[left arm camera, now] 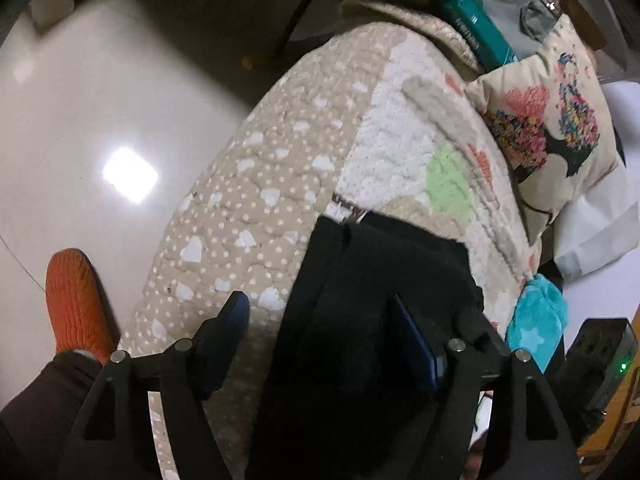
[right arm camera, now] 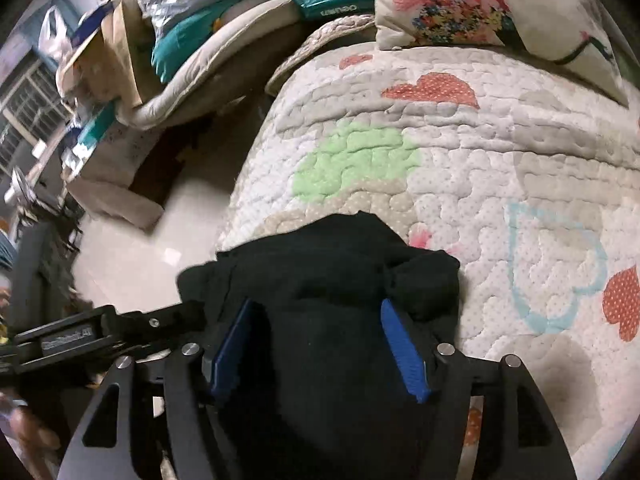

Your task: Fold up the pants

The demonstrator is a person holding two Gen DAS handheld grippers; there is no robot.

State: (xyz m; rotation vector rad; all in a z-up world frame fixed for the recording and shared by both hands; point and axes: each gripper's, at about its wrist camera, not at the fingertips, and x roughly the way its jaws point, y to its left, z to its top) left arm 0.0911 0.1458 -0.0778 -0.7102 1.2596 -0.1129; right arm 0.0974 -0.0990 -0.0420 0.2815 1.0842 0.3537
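Both grippers, left gripper [left arm camera: 320,316] and right gripper [right arm camera: 320,320], fingers open over black pants [right arm camera: 340,264] on quilt [right arm camera: 480,152]. Risk: loose bunched fold slumps, unfolds.

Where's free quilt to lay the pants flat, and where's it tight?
Free: the quilt between the black pants and the floral pillow, and right of the pants around the blue heart outline. The dotted beige side drops to the floor. Tight: the clutter of packages and bags past the quilt's far-left corner, and the turquoise plush at its edge.
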